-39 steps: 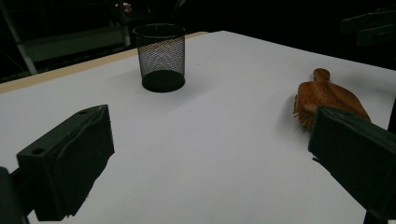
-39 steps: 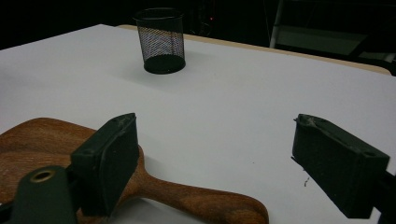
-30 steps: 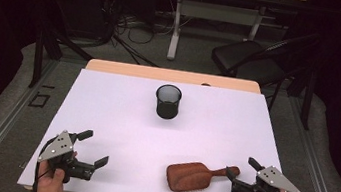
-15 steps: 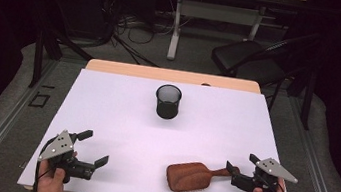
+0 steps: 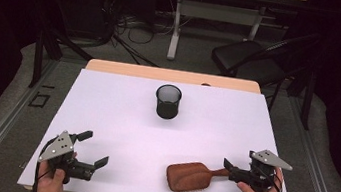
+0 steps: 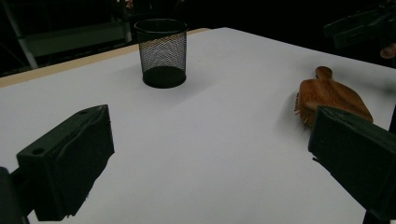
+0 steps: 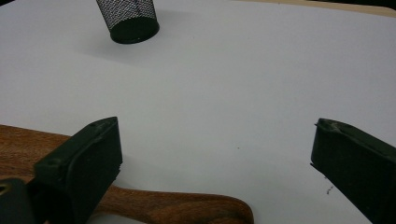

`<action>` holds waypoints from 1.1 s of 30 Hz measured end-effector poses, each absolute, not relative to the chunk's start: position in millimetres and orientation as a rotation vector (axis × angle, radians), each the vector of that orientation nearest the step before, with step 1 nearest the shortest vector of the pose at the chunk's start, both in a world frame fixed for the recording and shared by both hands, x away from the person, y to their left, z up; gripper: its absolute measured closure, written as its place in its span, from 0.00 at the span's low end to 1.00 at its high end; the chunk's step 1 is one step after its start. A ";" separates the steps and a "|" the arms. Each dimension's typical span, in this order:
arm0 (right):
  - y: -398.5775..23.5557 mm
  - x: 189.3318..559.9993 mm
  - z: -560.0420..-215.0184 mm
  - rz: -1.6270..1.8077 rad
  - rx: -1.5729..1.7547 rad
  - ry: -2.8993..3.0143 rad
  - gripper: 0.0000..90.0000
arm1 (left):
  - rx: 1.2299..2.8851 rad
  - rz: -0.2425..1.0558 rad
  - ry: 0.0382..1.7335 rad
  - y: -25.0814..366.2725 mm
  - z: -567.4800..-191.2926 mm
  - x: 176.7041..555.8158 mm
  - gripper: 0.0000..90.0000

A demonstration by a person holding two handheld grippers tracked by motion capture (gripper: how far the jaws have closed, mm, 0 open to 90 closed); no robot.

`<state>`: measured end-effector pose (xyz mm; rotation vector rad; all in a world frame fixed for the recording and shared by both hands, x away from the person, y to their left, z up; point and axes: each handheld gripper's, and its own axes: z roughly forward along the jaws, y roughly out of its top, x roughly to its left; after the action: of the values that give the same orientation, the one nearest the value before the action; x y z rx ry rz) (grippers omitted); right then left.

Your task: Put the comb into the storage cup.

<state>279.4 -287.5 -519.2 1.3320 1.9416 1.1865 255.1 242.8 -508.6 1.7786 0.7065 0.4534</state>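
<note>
A brown wooden hairbrush (image 5: 192, 177) lies bristles down near the white table's front edge, its handle pointing right. My right gripper (image 5: 229, 170) is at the handle's end. Its jaws have just been opening and stand wide apart. In the right gripper view the handle (image 7: 177, 205) runs along the bottom, passing the left jaw, its tip lying in the gap with no pad pressing on it. At the front left my left gripper (image 5: 93, 148) rests open with nothing between its fingers. A black mesh cup (image 5: 168, 100) stands upright toward the back middle.
The white sheet (image 5: 119, 119) covers the table, with a wooden strip (image 5: 171, 75) showing at the far edge. Beyond it on the floor are a dark chair (image 5: 249, 61), a desk leg (image 5: 174, 31) and loose cables (image 5: 133, 22).
My right gripper has shifted left toward the brush handle and its jaws have spread wider. The brush, the cup and the left gripper have stayed put.
</note>
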 end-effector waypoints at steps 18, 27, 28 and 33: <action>-275.9 290.6 -513.7 1.101 1.250 2.043 0.62 | 1.782 0.462 0.718 243.5 -509.4 252.7 0.00; -267.6 299.7 -519.5 1.014 1.262 2.106 0.88 | 1.784 0.457 0.716 243.4 -509.6 251.5 0.00; -266.7 300.5 -520.9 1.008 1.268 2.111 0.91 | 1.786 0.457 0.716 243.6 -509.6 251.6 0.00; -266.4 302.3 -528.0 0.996 1.288 2.148 1.00 | 1.788 0.457 0.719 243.2 -510.0 251.6 0.00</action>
<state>302.3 -266.4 -528.0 1.2876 2.1477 0.9959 251.6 243.2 -510.0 1.7881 0.7194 0.4569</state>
